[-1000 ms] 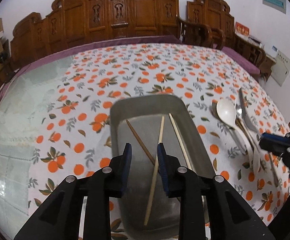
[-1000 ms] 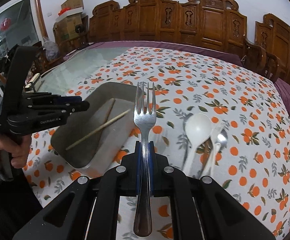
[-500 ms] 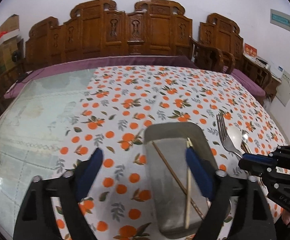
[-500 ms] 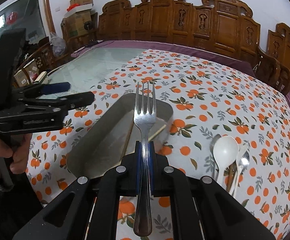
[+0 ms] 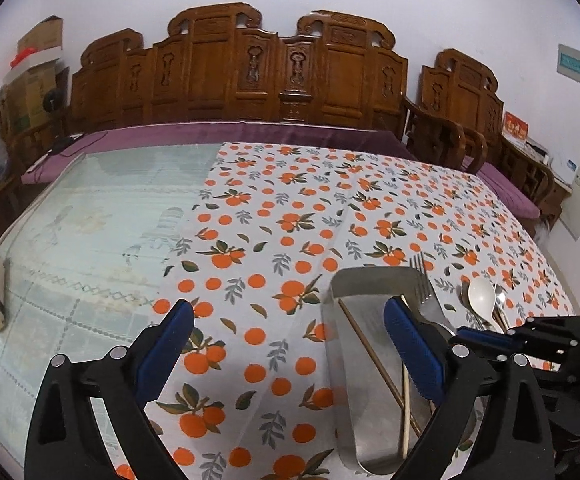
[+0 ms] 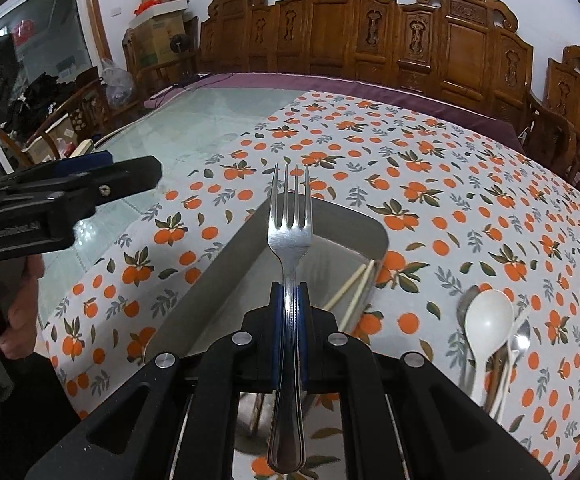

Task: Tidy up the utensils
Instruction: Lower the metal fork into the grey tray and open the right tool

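R gripper [image 6: 290, 316] clamps fork [image 6: 289, 240] now over tray [image 6: 330, 220] ahead; L gripper [image 5: 290, 344] opened wide, chopsticks [image 5: 374, 356] dropped in.

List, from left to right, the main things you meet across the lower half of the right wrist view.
Left gripper → metal tray → fork held in the right gripper → chopsticks → white spoon → small metal spoon.

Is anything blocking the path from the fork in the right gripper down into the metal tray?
Nothing visible does. The silver fork, clamped in the right gripper, hangs over the open rectangular metal tray; the wooden chopsticks lie along its right side, the open left gripper off left.
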Demonstrator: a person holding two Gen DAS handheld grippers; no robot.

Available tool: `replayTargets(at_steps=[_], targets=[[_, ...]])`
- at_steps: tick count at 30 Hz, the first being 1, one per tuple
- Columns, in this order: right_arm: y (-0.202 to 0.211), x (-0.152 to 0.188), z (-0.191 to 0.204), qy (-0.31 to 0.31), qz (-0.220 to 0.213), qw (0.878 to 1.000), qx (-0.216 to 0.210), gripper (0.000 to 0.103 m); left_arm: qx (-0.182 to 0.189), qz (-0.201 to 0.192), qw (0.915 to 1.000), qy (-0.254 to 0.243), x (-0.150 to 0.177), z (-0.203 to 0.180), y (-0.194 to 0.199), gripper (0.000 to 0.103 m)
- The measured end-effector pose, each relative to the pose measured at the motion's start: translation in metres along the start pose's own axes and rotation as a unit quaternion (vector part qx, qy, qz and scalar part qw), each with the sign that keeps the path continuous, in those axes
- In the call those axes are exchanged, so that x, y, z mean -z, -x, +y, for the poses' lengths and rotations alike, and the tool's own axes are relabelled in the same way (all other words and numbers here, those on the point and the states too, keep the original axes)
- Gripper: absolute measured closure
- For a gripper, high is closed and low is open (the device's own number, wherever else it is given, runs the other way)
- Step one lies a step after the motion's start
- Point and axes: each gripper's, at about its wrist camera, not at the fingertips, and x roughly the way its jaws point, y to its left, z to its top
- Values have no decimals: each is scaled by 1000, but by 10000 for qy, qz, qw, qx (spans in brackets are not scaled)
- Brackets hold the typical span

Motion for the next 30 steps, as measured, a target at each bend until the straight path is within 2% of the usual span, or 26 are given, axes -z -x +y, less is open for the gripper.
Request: replayTargets(at_steps=[17,22,27,30], targets=[[-68,6,0,-566,494,9972,-24,95,-61,36,9999,91,-1,9,-1,11],[-71,5,2,-703,494,9961,-203,95,-58,44,9999,84,-1,8,-2,11],[-72,5,7,-644,502,9964,-212,94,-70,49,10000,45,1,6,-3,11],[-65,5,9,-526,367,9978,-193,92,-64,62,9999,52,1,6,-3,11]])
